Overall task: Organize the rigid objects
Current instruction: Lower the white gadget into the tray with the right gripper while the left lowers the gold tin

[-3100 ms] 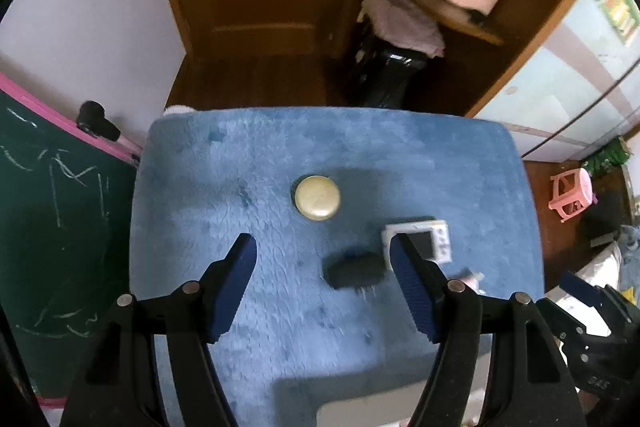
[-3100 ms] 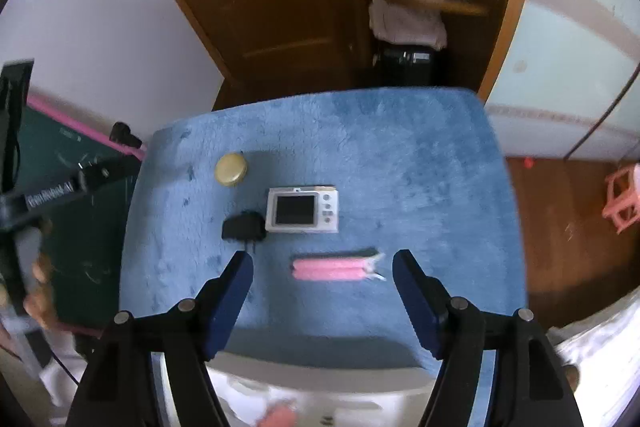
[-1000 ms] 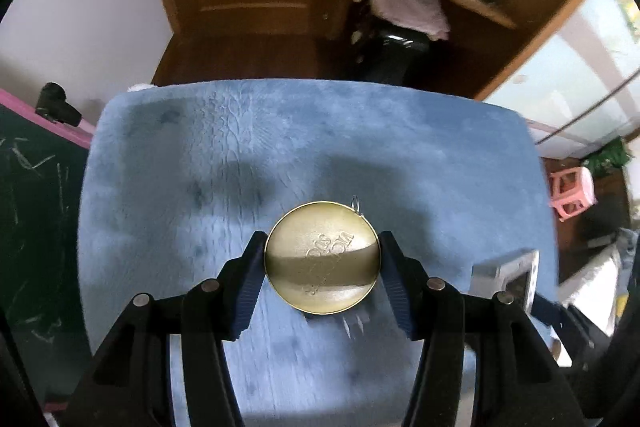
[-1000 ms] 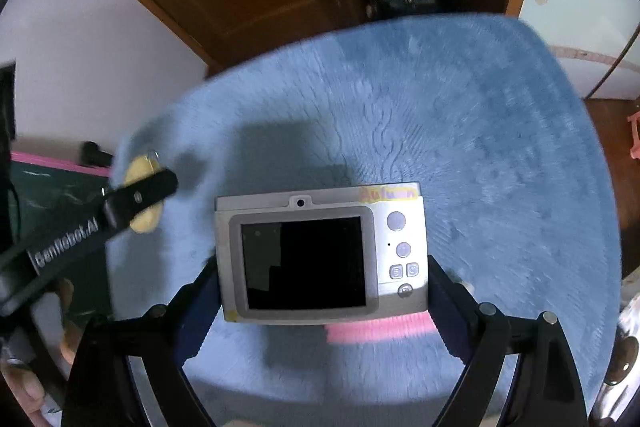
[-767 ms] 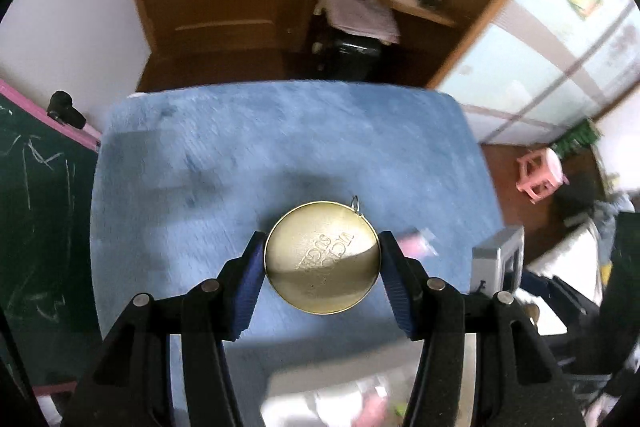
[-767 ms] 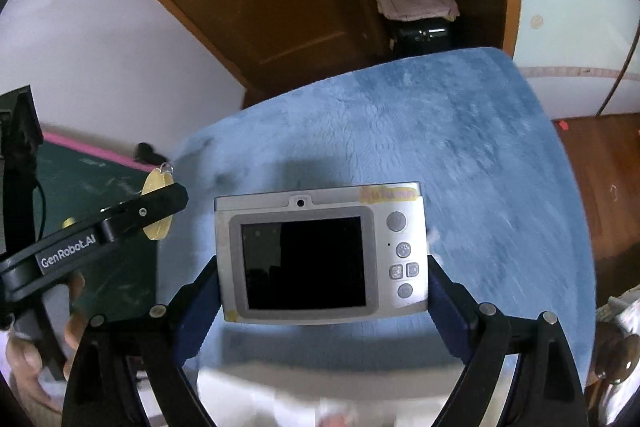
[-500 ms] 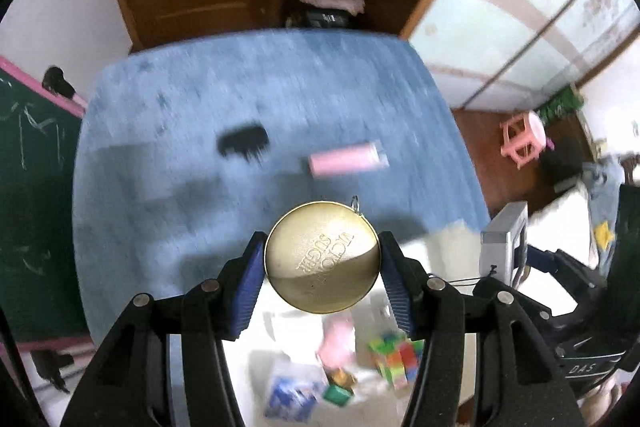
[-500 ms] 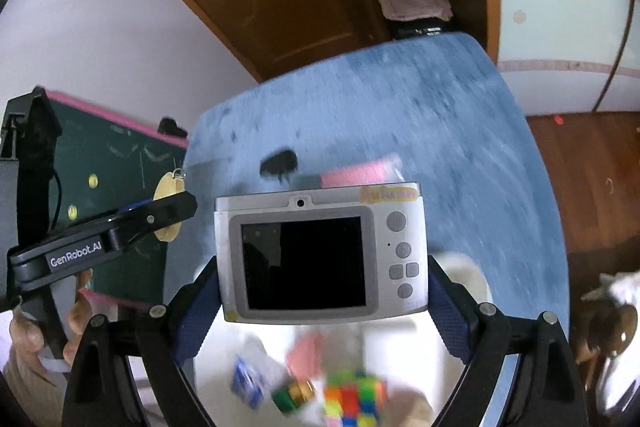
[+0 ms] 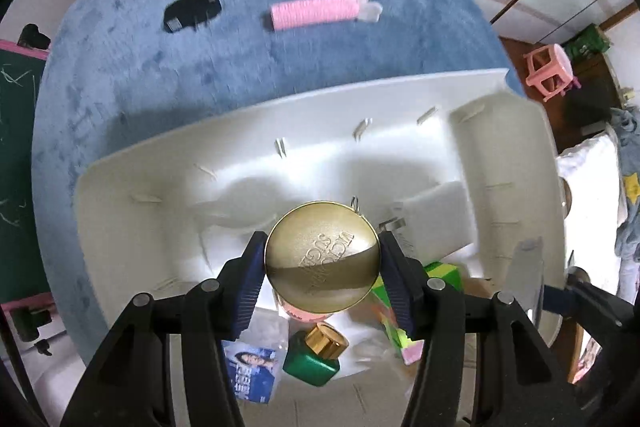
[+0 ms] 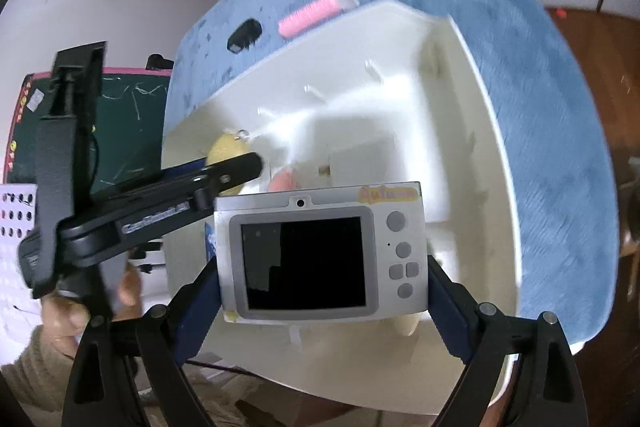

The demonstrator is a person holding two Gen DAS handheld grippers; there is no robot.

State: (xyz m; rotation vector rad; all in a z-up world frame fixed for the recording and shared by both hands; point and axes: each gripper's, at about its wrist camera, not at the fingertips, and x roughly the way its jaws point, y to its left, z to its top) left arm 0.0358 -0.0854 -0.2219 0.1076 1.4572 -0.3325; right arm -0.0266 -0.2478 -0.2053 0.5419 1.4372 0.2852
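My left gripper [image 9: 322, 263] is shut on a round gold tin [image 9: 322, 261] and holds it above the white bin [image 9: 120, 187]. My right gripper [image 10: 322, 281] is shut on a silver digital camera [image 10: 320, 251], also held over the white bin [image 10: 472, 131]. In the right wrist view the left gripper [image 10: 228, 169] reaches in from the left with the gold tin [image 10: 224, 151]. The camera's edge [image 9: 526, 279] shows at the right of the left wrist view. A pink roll [image 9: 316, 11] and a black plug [image 9: 192, 10] lie on the blue mat [image 9: 140, 75] beyond the bin.
The bin holds a green bottle with a gold cap [image 9: 316, 355], a colourful cube [image 9: 400, 311], a blue packet [image 9: 250, 373] and a white block [image 9: 436, 219]. A green chalkboard [image 10: 124, 131] stands at the left. A pink stool [image 9: 550, 69] stands on the floor at the right.
Both grippers took hold of their objects, the tin and the camera, lifted them off the mat and carried them back toward me, over the white bin.
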